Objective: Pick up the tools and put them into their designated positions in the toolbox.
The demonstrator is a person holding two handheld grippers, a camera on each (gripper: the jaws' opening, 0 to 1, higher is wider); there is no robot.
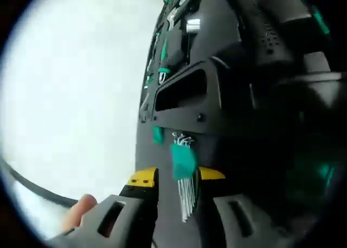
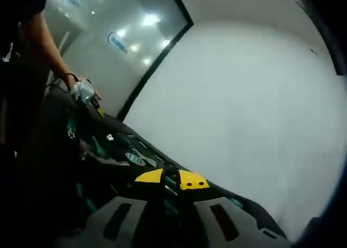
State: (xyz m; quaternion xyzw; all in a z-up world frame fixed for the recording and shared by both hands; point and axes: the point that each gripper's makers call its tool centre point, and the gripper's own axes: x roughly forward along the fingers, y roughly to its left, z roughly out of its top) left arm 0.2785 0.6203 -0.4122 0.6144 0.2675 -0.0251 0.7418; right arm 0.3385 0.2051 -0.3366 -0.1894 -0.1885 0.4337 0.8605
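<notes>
1. Left gripper view, nearest: left gripper [image 1: 178,177], yellow-tipped jaws spread a moderate way apart. A set of hex keys [image 1: 184,175] in a green holder sits between the jaw tips; I cannot tell whether the jaws grip it. A fingertip [image 1: 81,207] shows beside the left jaw.
2. Beyond: the black toolbox [image 1: 238,96], with an empty rectangular recess [image 1: 181,91] just past the hex keys. Further slots hold green-handled tools [image 1: 165,56].
3. Farthest: white table surface [image 1: 76,96] beside the toolbox.
4. Right gripper view, nearest: right gripper [image 2: 171,180], yellow tips nearly together, over the toolbox edge; any hold is unclear.
5. Farther: a person's gloved hand [image 2: 81,91], then a glass wall [image 2: 124,37].
</notes>
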